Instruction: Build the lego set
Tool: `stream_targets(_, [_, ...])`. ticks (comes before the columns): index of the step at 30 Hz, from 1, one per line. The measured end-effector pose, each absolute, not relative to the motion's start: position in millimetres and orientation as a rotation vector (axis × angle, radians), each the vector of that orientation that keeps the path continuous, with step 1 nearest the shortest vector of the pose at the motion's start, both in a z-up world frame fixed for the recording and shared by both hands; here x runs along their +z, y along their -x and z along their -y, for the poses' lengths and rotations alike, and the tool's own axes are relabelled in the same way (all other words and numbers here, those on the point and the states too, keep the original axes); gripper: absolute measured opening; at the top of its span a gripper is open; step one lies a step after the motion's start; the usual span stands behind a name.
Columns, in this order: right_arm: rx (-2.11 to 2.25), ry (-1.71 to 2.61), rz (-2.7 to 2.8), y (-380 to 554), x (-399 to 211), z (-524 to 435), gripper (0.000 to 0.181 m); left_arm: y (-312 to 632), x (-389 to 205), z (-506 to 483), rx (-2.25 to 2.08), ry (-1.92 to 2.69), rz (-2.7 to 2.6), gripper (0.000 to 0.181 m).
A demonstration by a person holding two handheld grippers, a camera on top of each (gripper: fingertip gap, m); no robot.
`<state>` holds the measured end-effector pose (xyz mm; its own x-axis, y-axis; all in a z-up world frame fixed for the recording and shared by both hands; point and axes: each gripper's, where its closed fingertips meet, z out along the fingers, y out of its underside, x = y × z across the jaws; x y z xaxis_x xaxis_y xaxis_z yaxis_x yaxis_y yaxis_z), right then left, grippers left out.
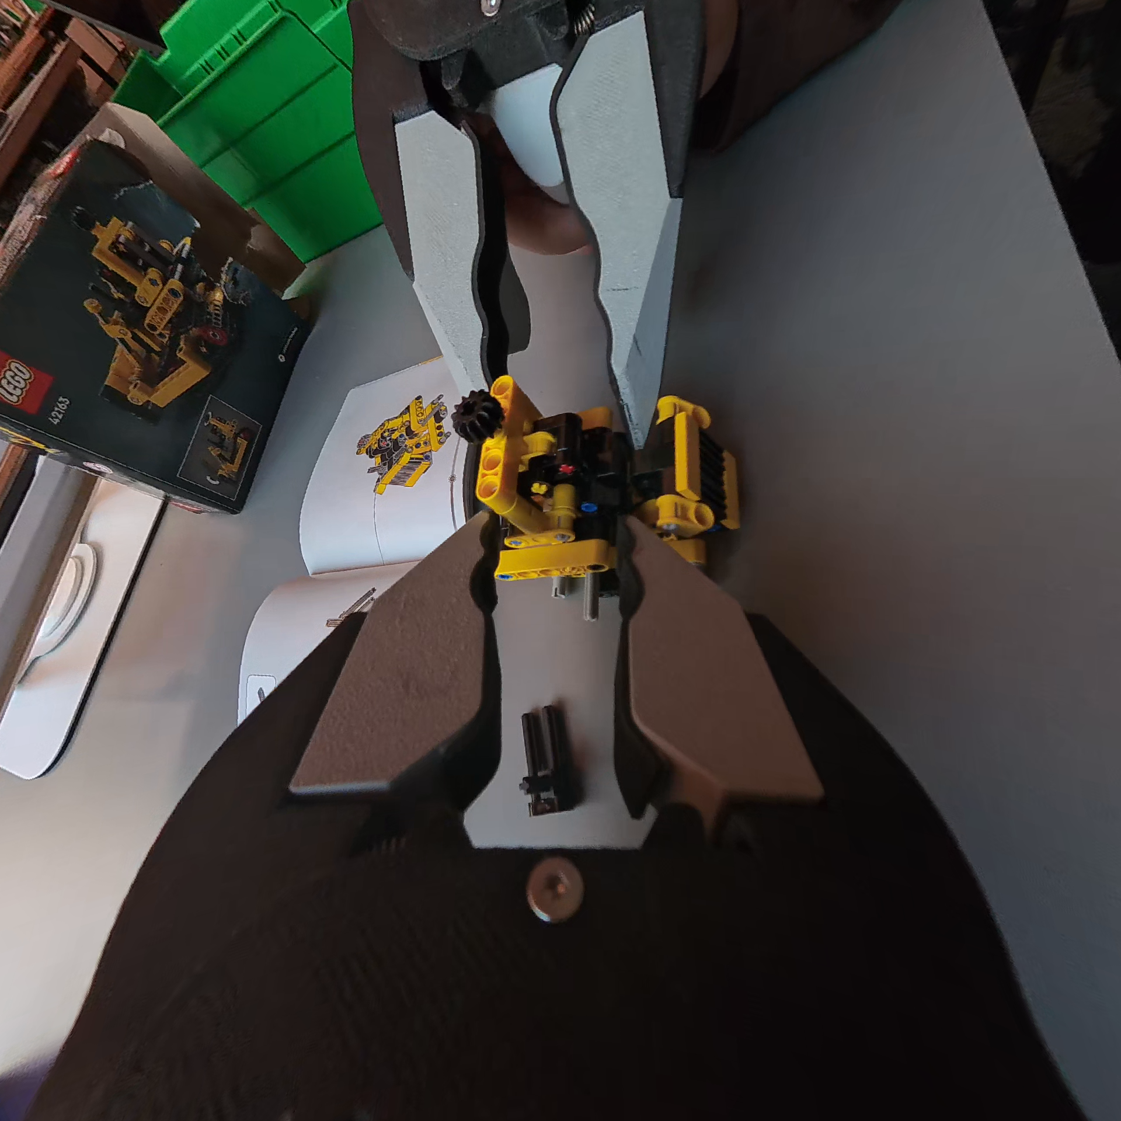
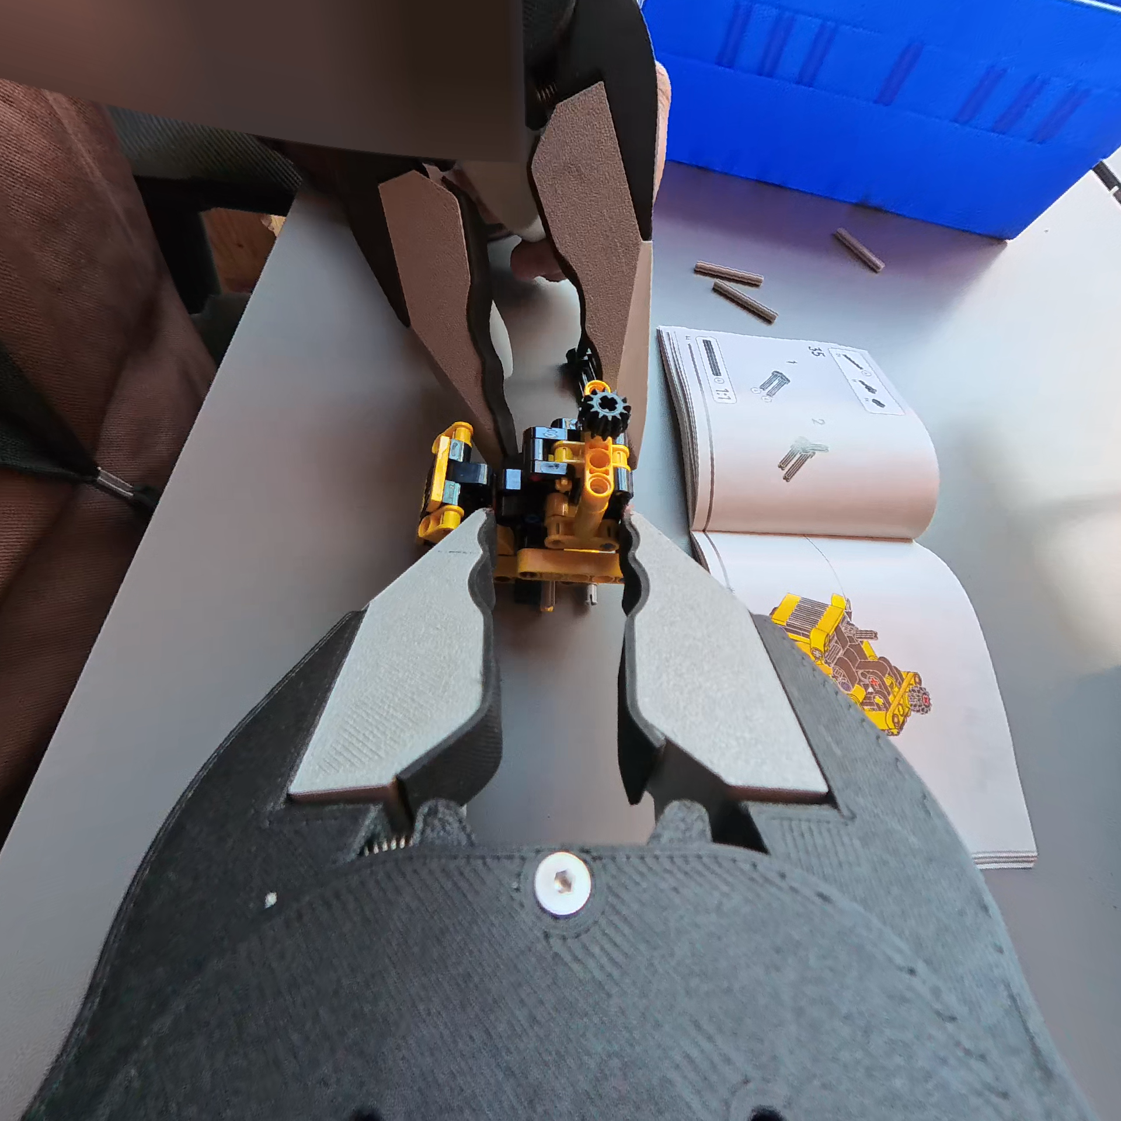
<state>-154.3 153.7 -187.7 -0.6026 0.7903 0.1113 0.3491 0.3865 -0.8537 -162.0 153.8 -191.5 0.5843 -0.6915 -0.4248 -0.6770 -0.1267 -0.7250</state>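
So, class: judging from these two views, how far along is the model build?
Done: a partly built yellow-and-black brick model with a black gear on top. In hand: the left gripper and right gripper clamp it from opposite sides. Left: a loose black piece and brown rods lie unused; the open instruction booklet pictures a fuller vehicle.

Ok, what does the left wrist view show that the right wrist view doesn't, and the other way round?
Only the left wrist view shows the Lego set box, the green bins, and a small black Lego piece lying loose on the table.

Only the right wrist view shows the blue bin and three loose brown axles.

Both show the yellow and black Lego model gripped from opposite sides by the left gripper and right gripper, its black gear, and the open instruction booklet.
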Motion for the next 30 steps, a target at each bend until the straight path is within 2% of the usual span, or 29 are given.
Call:
stream_targets(17, [1.164,1.048,2.118,156.4,-186.9,-156.1,0.038,170.4,-190.4,-160.7,0.355,1.724,-1.236,0.045])
stream_targets(30, [1.115,0.95,2.136,154.8,-187.1,-157.2,0.038,161.6,-191.8,-156.9,-0.038,1.867,-1.131,0.036])
